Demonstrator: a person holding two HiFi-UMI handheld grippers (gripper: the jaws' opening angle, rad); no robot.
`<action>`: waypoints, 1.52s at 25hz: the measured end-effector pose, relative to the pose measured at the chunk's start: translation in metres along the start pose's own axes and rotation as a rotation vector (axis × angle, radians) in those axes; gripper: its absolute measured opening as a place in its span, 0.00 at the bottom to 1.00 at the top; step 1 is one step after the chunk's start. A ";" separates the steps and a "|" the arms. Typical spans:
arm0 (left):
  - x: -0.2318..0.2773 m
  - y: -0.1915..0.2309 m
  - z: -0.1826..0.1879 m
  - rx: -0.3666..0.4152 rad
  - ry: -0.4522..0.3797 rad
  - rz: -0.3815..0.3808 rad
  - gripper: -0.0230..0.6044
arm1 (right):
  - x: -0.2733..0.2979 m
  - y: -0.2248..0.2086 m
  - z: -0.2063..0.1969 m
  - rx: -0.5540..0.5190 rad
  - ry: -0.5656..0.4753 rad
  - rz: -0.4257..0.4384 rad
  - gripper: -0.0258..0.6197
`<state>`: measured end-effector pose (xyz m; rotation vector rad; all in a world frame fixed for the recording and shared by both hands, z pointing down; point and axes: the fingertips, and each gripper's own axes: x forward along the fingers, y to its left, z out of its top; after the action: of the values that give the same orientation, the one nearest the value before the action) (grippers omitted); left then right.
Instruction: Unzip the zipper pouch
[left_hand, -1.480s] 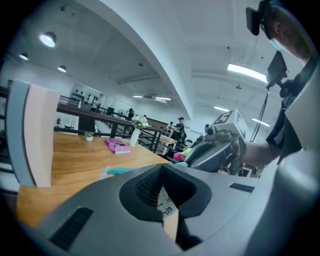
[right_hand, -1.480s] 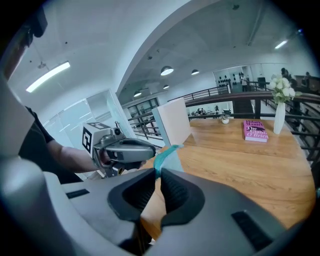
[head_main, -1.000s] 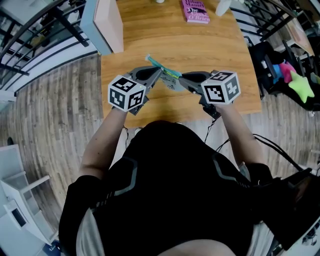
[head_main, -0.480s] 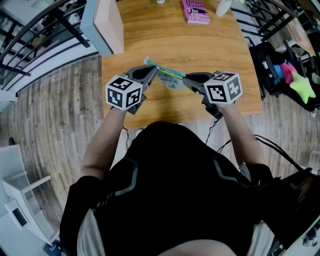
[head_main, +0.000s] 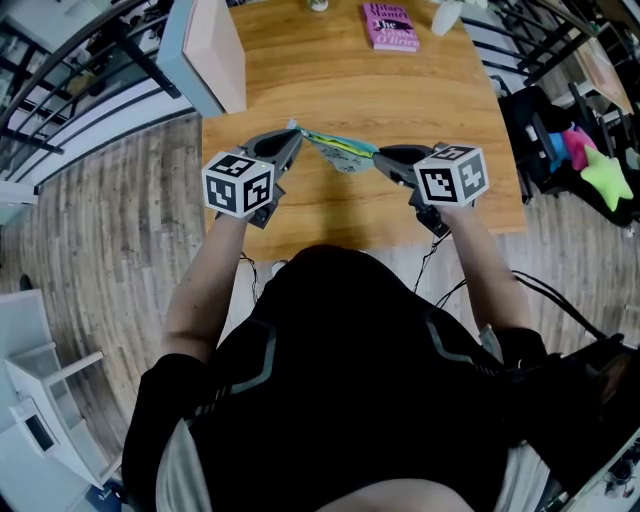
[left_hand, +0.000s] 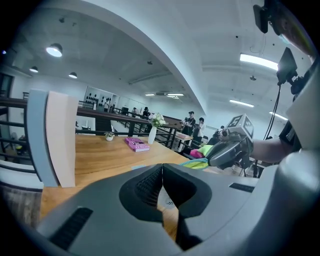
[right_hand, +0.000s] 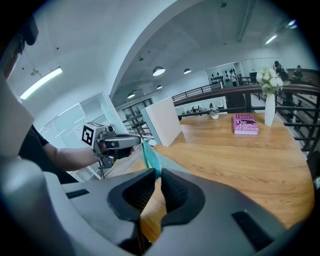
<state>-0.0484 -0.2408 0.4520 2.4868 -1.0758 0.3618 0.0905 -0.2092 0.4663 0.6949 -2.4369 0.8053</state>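
1. The pouch (head_main: 340, 150) hangs stretched between the two grippers, one end at each pair of fingers, over the near part of the worktop (head_main: 330, 80).
2. The left gripper (head_main: 290, 135) has its fingers (left_hand: 147, 190) pressed fully together. A thin pale edge of the pouch is caught in the seam between them. From there the pouch runs off to the right, towards the other gripper.
3. The right gripper (head_main: 380, 157) has its fingers (right_hand: 173, 190) narrow, with a slim gap that the pouch's top edge fills. They are clamped on that end, and the teal strip rises straight out from between the tips.
4. The pouch has a soft, pale body that sags below a teal and yellow-green strip along its top. That strip looks taut from fingers to fingers. I cannot tell how far the zipper is open.
5. Beyond both pairs of fingers lies bare wood.
6. A white upright panel (head_main: 218, 50) stands beyond and to the left of the left fingers.
7. A pink book (head_main: 391, 25) and a white vase (right_hand: 270, 109) sit well beyond the right fingers, near the far edge.
8. The worktop's left edge is just beside the left gripper, and its near edge is just behind both grippers.
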 end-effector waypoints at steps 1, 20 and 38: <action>0.001 0.002 0.001 -0.001 0.001 0.008 0.08 | -0.001 -0.003 0.000 0.001 0.000 0.000 0.11; 0.038 0.016 -0.012 -0.034 0.067 0.057 0.08 | 0.012 -0.076 -0.002 0.017 0.050 -0.026 0.12; 0.131 0.057 -0.025 -0.046 0.126 0.198 0.08 | 0.058 -0.185 0.022 -0.151 0.001 -0.021 0.12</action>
<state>-0.0051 -0.3479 0.5397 2.2900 -1.2655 0.5380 0.1497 -0.3702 0.5586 0.6609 -2.4550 0.6058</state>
